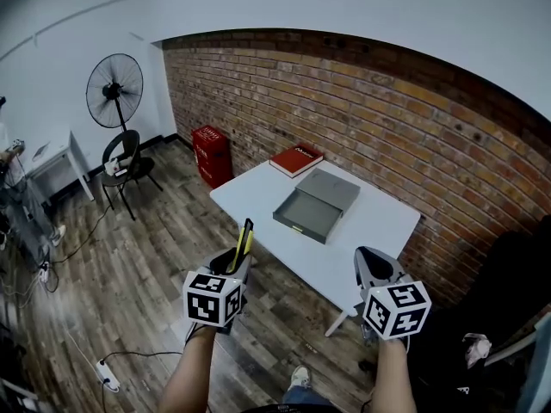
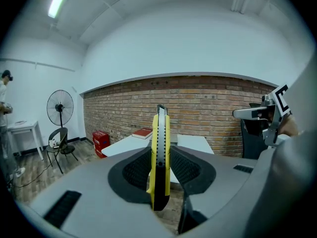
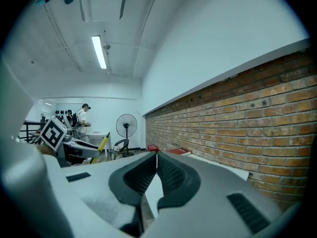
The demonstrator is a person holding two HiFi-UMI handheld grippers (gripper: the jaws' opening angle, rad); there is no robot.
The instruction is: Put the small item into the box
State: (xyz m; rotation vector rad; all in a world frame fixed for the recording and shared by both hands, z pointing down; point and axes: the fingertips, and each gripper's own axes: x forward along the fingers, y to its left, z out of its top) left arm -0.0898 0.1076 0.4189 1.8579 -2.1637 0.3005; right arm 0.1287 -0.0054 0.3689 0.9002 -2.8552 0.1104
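A yellow and black utility knife point(image 1: 244, 241) stands upright between the pads of my left gripper point(image 1: 239, 261), which is shut on it. In the left gripper view the knife point(image 2: 160, 157) fills the middle of the jaws. My right gripper point(image 1: 372, 261) is shut with nothing in it, and its pads point(image 3: 168, 175) meet at the tips. Both grippers hang over the wooden floor, short of the white table point(image 1: 379, 218). An open grey box point(image 1: 308, 214) lies on that table with its lid point(image 1: 332, 188) leaning at its far side.
A red book point(image 1: 296, 159) lies at the table's far corner by the brick wall point(image 1: 405, 119). To the left are a red crate point(image 1: 212, 153), a black chair point(image 1: 125, 157), a standing fan point(image 1: 114, 90) and a person point(image 1: 17, 196). A power strip point(image 1: 108, 372) and cable lie on the floor.
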